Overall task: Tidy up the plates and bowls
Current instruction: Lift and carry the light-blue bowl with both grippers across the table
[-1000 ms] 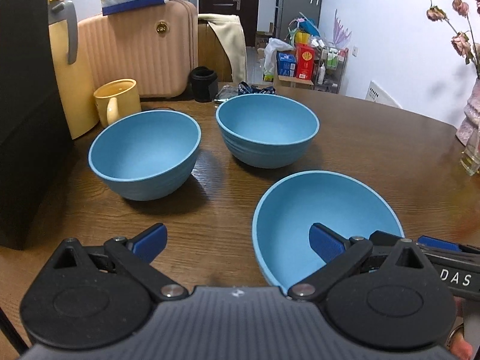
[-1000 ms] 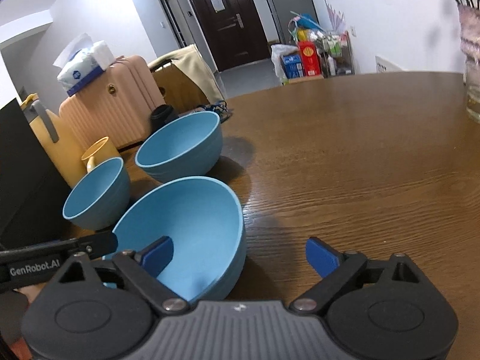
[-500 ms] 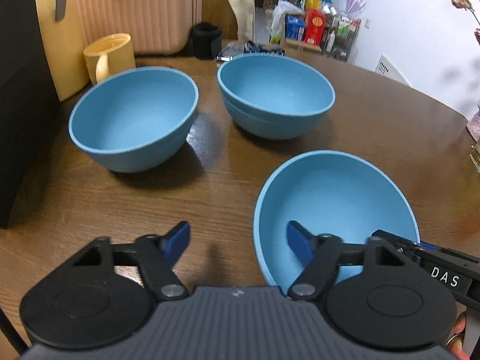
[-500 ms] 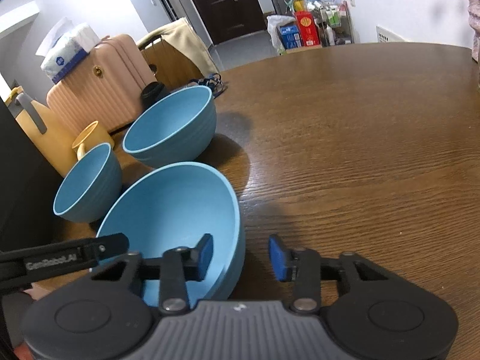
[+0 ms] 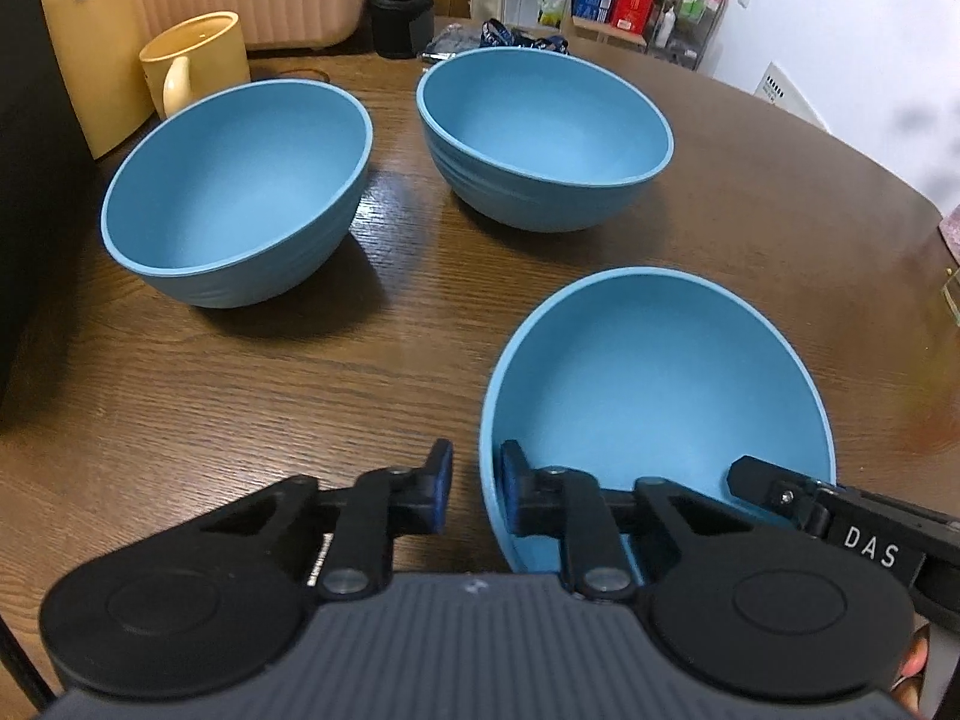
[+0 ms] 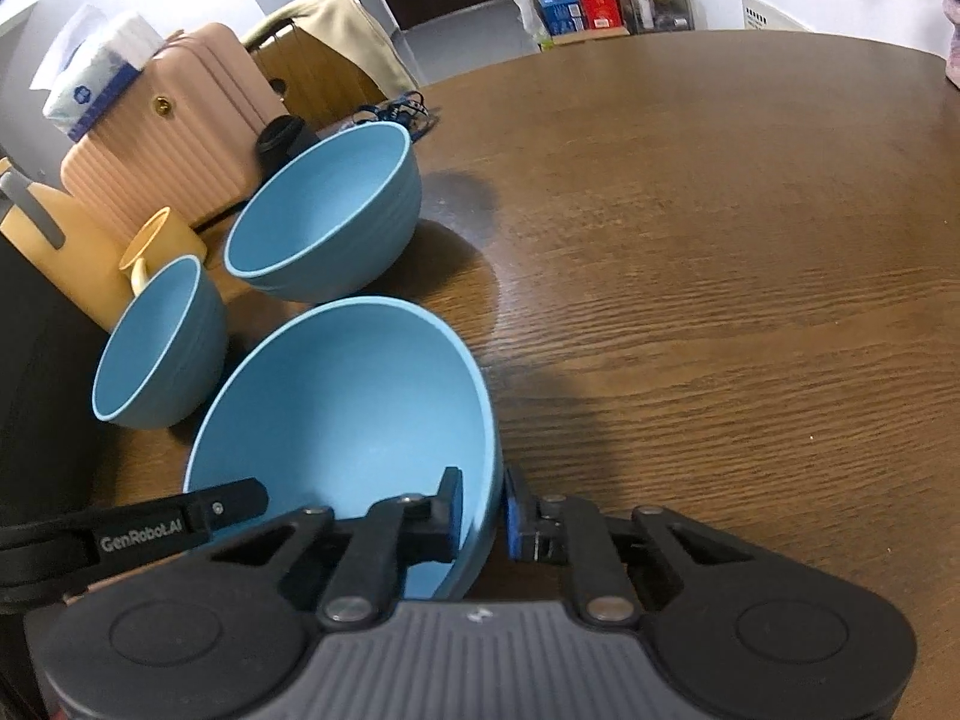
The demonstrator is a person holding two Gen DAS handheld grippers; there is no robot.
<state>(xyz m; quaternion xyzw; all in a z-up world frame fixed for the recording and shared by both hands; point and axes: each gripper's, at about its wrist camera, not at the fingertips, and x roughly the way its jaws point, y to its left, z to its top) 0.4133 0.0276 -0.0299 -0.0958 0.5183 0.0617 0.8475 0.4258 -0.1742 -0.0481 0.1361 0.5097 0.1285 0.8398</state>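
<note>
Left wrist view — both the left gripper [image 5: 474, 483] and right gripper [image 6: 482, 510] have just closed, each pinching the nearest bowl's [image 5: 660, 384] rim on opposite sides — ready for stacking.

Black tongs [image 5: 474, 489], blue pads [image 5: 511, 474], ribbed grey housing.

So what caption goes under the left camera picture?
Left gripper shut on the near blue bowl's rim; two more bowls wait behind.

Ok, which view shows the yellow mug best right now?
The left wrist view: the yellow mug shows its open rim and handle, behind the far-left bowl. The right wrist view shows only its rim and handle, the same bowl covering the rest.
</note>
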